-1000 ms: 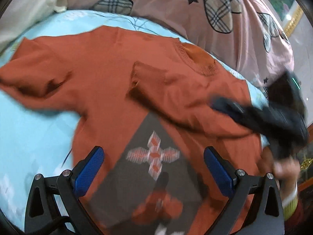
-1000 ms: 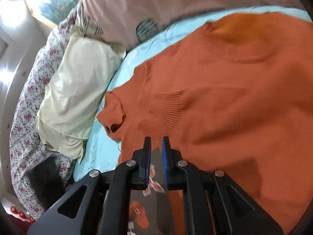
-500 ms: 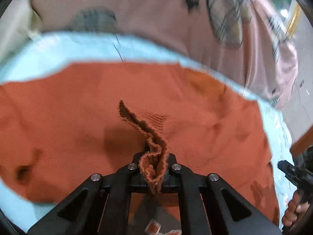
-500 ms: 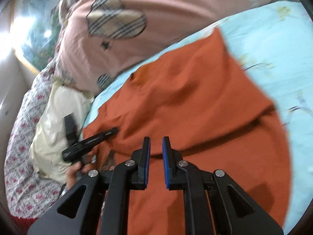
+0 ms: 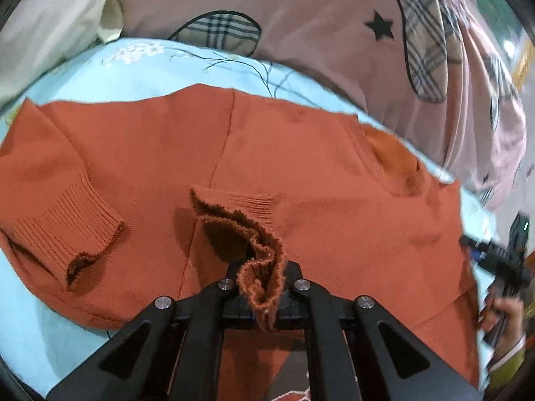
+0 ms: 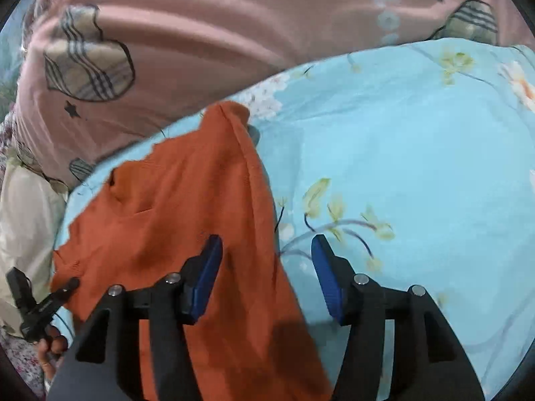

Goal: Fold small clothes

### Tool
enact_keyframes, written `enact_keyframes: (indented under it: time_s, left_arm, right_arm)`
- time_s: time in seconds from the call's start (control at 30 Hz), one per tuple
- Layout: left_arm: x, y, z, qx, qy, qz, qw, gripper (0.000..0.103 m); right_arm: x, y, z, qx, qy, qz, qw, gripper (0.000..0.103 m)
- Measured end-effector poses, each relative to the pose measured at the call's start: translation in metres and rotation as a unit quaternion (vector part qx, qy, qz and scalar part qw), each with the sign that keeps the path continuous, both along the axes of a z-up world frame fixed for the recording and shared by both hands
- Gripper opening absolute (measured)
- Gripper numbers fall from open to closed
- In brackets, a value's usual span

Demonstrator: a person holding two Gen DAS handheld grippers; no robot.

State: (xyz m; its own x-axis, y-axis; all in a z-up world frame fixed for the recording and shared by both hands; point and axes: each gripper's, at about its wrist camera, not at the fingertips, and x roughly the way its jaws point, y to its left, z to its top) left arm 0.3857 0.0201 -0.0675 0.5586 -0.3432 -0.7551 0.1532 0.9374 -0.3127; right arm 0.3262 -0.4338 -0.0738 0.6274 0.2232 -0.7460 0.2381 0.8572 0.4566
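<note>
An orange knit sweater (image 5: 301, 167) lies spread on the light blue bedsheet (image 5: 150, 67). My left gripper (image 5: 262, 287) is shut on the ribbed cuff of one sleeve (image 5: 260, 267), which is folded across the body. The other sleeve cuff (image 5: 67, 234) lies folded in at the left. In the right wrist view the sweater (image 6: 200, 217) lies at left and my right gripper (image 6: 267, 280) is open, its jaws wide apart over the sweater's right edge, holding nothing. The right gripper also shows at the right edge of the left wrist view (image 5: 495, 257).
A pink quilt with plaid hearts and black stars (image 5: 334, 33) is bunched along the far side of the bed (image 6: 167, 33). A cream pillow (image 5: 40, 33) lies at the far left. Floral blue sheet (image 6: 401, 167) spreads to the right of the sweater.
My left gripper closed on the sleeve cuff and has kept hold of it. My right gripper swung to the sweater's right edge and opened.
</note>
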Motion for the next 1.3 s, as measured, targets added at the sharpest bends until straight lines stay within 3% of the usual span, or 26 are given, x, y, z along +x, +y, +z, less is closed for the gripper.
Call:
enact_keyframes:
  time_s: [0.03,0.07,0.1,0.2,0.37,0.5,0.57,0.63,0.7,0.77,0.83,0.87,0.93,0.97,1.0,1.03,1.13,1.23,1.3]
  left_arm:
    - [0.0,-0.005,0.0,0.008,-0.002,-0.006,1.0,0.005]
    - [-0.004,-0.009,-0.001,0.008,-0.003,-0.009,0.9999,0.005]
    - [-0.004,-0.013,0.001,0.006,-0.006,-0.012,0.9999,0.005]
    - [-0.008,-0.023,0.004,-0.009,-0.01,-0.028,0.9995,0.005]
    - [-0.005,-0.047,-0.01,0.02,-0.002,-0.04,0.999,0.005]
    - [-0.005,-0.038,-0.013,0.006,0.001,-0.04,0.9992,0.006]
    - [-0.005,-0.037,-0.015,0.006,0.004,-0.039,0.9992,0.006]
    - [-0.01,-0.033,-0.012,0.01,0.004,-0.04,0.9991,0.008]
    - [-0.02,-0.024,-0.007,0.017,-0.001,-0.041,0.999,0.013]
    - [-0.037,-0.005,0.002,0.031,-0.01,-0.04,0.9987,0.013]
    - [-0.056,0.023,0.014,0.053,-0.03,-0.026,0.9978,0.012]
    - [-0.061,0.035,0.019,0.061,-0.037,-0.02,0.9972,0.016]
    - [-0.065,0.063,0.03,0.077,-0.047,0.005,0.9959,0.038]
    - [-0.063,0.071,0.033,0.082,-0.049,0.017,0.9953,0.062]
    - [-0.061,0.079,0.036,0.089,-0.052,0.03,0.9943,0.075]
    - [-0.056,0.087,0.038,0.099,-0.053,0.042,0.9928,0.077]
    - [-0.033,0.091,0.029,0.12,-0.033,0.036,0.9916,0.077]
    - [-0.007,0.088,0.01,0.173,-0.008,0.041,0.984,0.073]
    - [0.006,0.094,-0.005,0.172,0.018,0.034,0.9843,0.048]
  right_arm:
    - [0.002,0.002,0.0,-0.003,-0.002,0.004,1.0,0.054]
    - [0.004,0.004,0.001,-0.009,-0.004,0.014,1.0,0.029]
    - [0.005,0.005,0.003,0.002,-0.002,0.031,1.0,0.012]
    - [-0.002,-0.007,0.02,-0.031,-0.019,0.007,0.999,0.01]
    - [0.004,-0.034,-0.005,-0.005,0.017,-0.029,0.999,0.011]
    - [-0.015,-0.015,0.024,-0.056,-0.012,-0.059,0.997,0.02]
    - [-0.019,0.009,0.034,-0.057,-0.035,-0.014,0.998,0.02]
    - [-0.015,0.036,0.025,-0.083,-0.011,0.034,0.996,0.022]
    - [-0.012,0.034,0.005,-0.103,0.034,0.02,0.994,0.021]
    - [-0.024,0.007,-0.003,-0.027,0.024,-0.021,0.999,0.018]
    - [-0.038,-0.001,0.005,-0.009,0.017,-0.045,0.999,0.021]
    - [-0.045,0.002,0.012,-0.017,0.014,-0.05,0.999,0.023]
    - [-0.065,0.018,0.024,-0.004,-0.006,-0.033,0.999,0.034]
    - [-0.073,0.024,0.027,0.011,-0.014,-0.019,1.0,0.046]
    - [-0.081,0.039,0.029,0.025,-0.022,-0.001,0.999,0.051]
    - [-0.085,0.052,0.029,0.03,-0.025,0.011,0.999,0.052]
    - [-0.104,0.088,0.024,0.062,-0.021,0.047,0.997,0.052]
    - [-0.111,0.117,0.016,0.087,-0.006,0.076,0.993,0.052]
    - [-0.116,0.127,0.012,0.092,0.003,0.088,0.992,0.052]
